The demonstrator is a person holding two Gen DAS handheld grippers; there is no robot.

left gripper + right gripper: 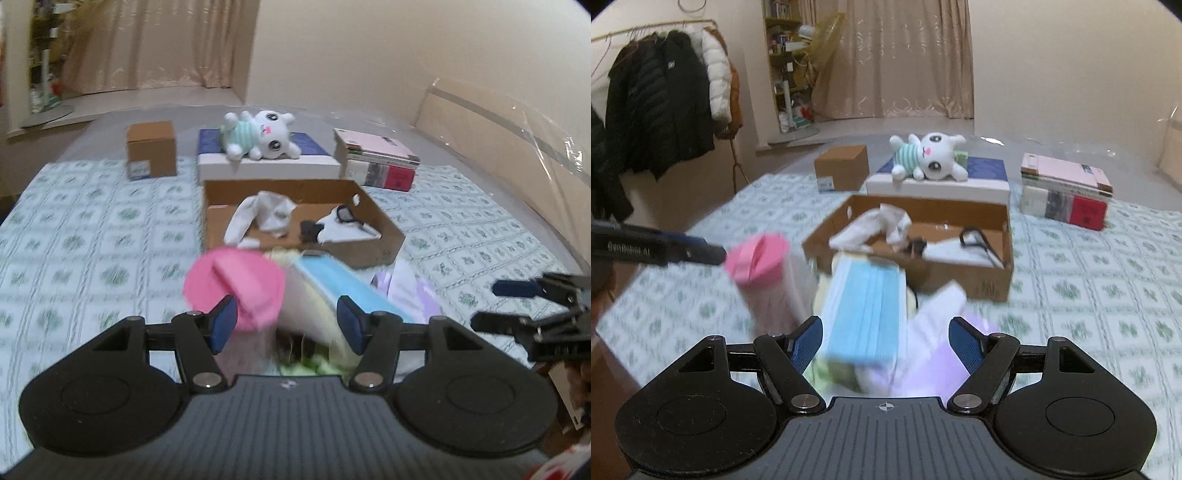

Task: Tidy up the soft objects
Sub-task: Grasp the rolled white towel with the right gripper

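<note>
A heap of soft things lies on the patterned bed cover in front of an open cardboard tray (388, 240) (960, 273). In the heap are a blue face-mask pack (332, 284) (868, 314), a clear jar with a pink lid (236, 288) (757, 258), lilac cloth (945, 358) and yellow-green cloth. White socks (266, 214) (882, 225) and a white cloth with a black strap (347, 225) lie in the tray. My left gripper (287, 325) (720, 251) hovers open over the heap, the pink lid just past its fingertips. My right gripper (886, 341) (487, 304) is open above the mask pack, pads clear of it.
Behind the tray a white plush bunny (266, 134) (931, 155) lies on a blue-topped white box. A small brown carton (151, 151) stands to its left, a stack of boxes (380, 162) to its right. Coats (665, 99) hang at the left.
</note>
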